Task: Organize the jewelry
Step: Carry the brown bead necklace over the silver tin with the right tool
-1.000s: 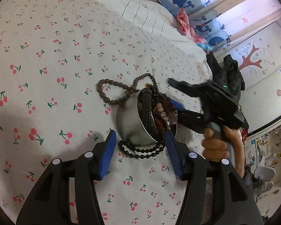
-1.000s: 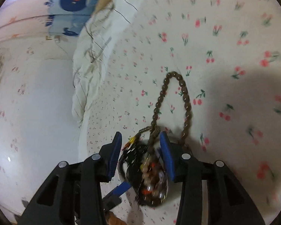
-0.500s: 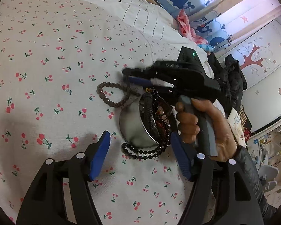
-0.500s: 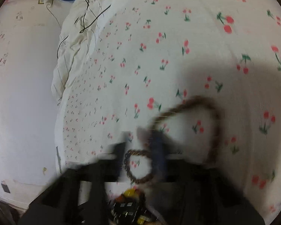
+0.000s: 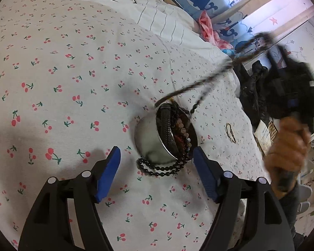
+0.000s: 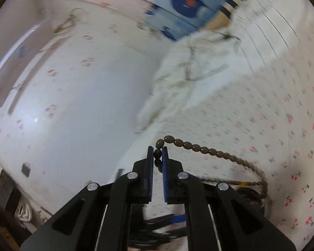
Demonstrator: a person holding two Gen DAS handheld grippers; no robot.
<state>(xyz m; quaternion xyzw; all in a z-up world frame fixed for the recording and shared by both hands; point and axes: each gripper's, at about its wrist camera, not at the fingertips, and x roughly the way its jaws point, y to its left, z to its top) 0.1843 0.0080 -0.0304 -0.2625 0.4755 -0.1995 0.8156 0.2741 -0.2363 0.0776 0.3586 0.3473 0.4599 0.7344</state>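
Note:
A metal bowl (image 5: pixel 148 144) lies tipped on the cherry-print bedsheet, stuffed with bracelets and beads. A black bead strand (image 5: pixel 161 168) spills from it onto the sheet. My left gripper (image 5: pixel 156 152) hovers just short of the bowl, its jaws opening, the bowl and black strand ahead between the blue pads, untouched. My right gripper (image 6: pixel 157 149) is shut on a brown bead necklace (image 6: pixel 209 151). In the left wrist view that necklace (image 5: pixel 198 83) stretches taut and blurred from the bowl up to the raised right gripper (image 5: pixel 259 39), held by a hand (image 5: pixel 286 146).
A small gold ring-shaped piece (image 5: pixel 230 132) lies on the sheet right of the bowl. A striped white quilt (image 5: pixel 161 12) with a black cable is bunched at the back. Dark clothing (image 5: pixel 253 96) hangs at the bed's right edge. A white wall (image 6: pixel 83 104) is beyond.
The right gripper has shut on the brown necklace and swung up and to the right, pulling it off the sheet. The left jaws have spread wider; the left hand stayed put.

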